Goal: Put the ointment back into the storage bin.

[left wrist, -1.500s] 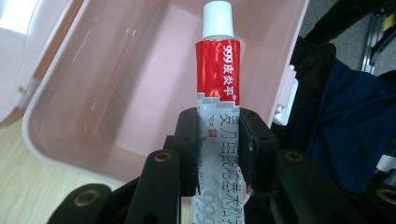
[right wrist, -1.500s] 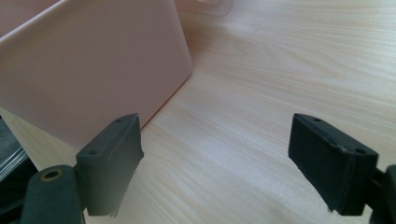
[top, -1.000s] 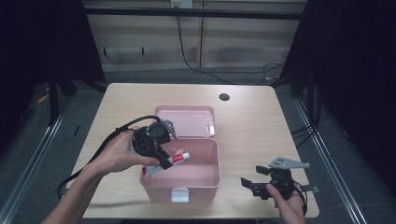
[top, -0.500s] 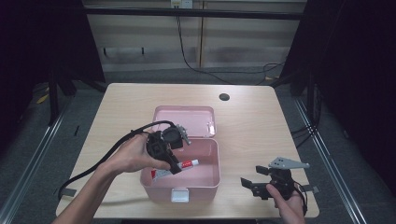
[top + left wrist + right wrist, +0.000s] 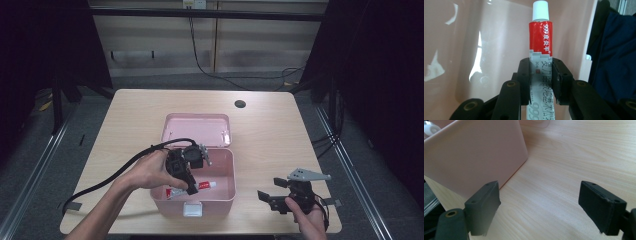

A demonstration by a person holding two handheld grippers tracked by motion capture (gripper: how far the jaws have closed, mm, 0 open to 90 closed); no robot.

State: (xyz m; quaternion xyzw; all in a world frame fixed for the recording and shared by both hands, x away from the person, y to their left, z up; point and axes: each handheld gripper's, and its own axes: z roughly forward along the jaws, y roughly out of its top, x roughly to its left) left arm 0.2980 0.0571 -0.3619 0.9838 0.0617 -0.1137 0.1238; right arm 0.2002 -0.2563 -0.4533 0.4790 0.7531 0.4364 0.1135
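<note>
My left tool (image 5: 192, 189) is clamped on the ointment tube (image 5: 539, 47), which hangs low inside the open pink box (image 5: 226, 196), so the carrying looks done. Left, I judge: letting go and closing the lid (image 5: 196, 129). My right tool (image 5: 272, 201) rests wide open on the surface (image 5: 135, 115).

The person's left forearm reaches in from the lower left, hand wrapped over the left gripper (image 5: 192, 189), which tips steeply downward, cable looping away behind its rear. Its two black jaws stand close together, clamped on something slim between the pads (image 5: 525, 75). The right gripper (image 5: 265, 199) sits low in the right hand (image 5: 306, 220), pointing level toward the left gripper, jaws spread wide with nothing between them.
</note>
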